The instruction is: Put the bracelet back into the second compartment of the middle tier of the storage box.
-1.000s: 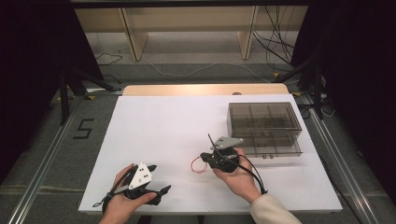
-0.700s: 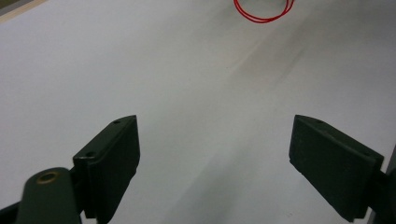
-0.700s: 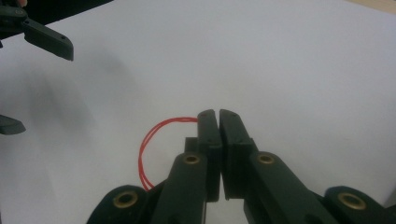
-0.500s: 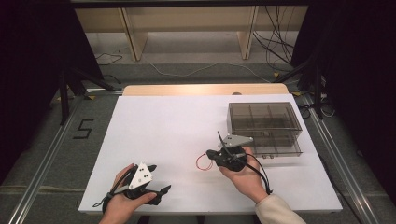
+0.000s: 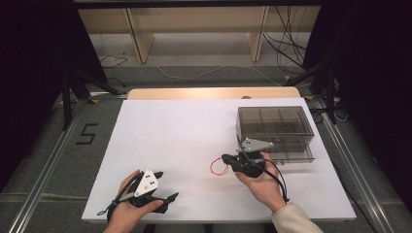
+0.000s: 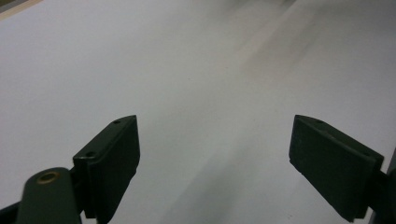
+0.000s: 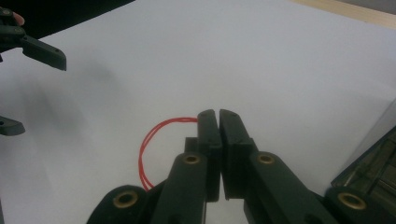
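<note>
Left gripper (image 5: pixel 163 187) first: black two-jaw tool in my left hand, jaws wide apart with nothing but bare white tabletop (image 5: pixel 175 131) between and ahead of them, resting near the table's front edge. Moving right: thin red rubber band (image 7: pixel 154 144) is clamped in my right gripper (image 7: pixel 218 122), jaws pressed together on it, loop bulging out to the left of the tips and hanging loose. In the high view that loop (image 5: pixel 218 166) sits just beyond the tool's nose, over the tabletop. Right of and behind this gripper stands the smoky transparent plastic drawer box (image 5: pixel 275 132), near but apart from it.

Risks, my guess: the pinch catches only a short bit of band, so a quick swing could let it slip out or snap free. The slack loop could snag a drawer edge if I carry it toward the box. The right hand's trailing cable could also drag against the box.
</note>
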A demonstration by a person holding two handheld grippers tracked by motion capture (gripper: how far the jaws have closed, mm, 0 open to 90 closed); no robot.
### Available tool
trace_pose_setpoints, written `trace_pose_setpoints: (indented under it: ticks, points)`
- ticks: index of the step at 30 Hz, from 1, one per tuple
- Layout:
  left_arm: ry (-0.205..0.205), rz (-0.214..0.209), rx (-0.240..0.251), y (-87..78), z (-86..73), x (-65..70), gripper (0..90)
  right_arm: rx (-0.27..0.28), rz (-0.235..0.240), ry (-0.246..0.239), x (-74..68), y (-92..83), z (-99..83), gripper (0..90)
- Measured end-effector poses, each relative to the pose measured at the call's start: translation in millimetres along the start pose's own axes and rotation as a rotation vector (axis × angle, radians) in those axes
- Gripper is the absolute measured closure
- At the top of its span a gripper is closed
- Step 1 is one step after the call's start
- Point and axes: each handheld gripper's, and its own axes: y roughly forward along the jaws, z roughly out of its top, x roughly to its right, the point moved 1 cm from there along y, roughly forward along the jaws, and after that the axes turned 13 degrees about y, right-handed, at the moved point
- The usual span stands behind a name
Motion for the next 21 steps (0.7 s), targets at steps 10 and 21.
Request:
trace_pose_setpoints:
  ticks: [10,21]
  points:
    - [-0.002,0.005,0.001,-0.4,-0.3,-0.8,16.0,0.014,-0.013,0.024,7.6,-10.0,-0.3,88.4]
    - [-0.002,0.005,0.000,-0.3,-0.4,-0.7,16.0,0.039,-0.030,0.048,17.2,-22.8,-1.3,88.4]
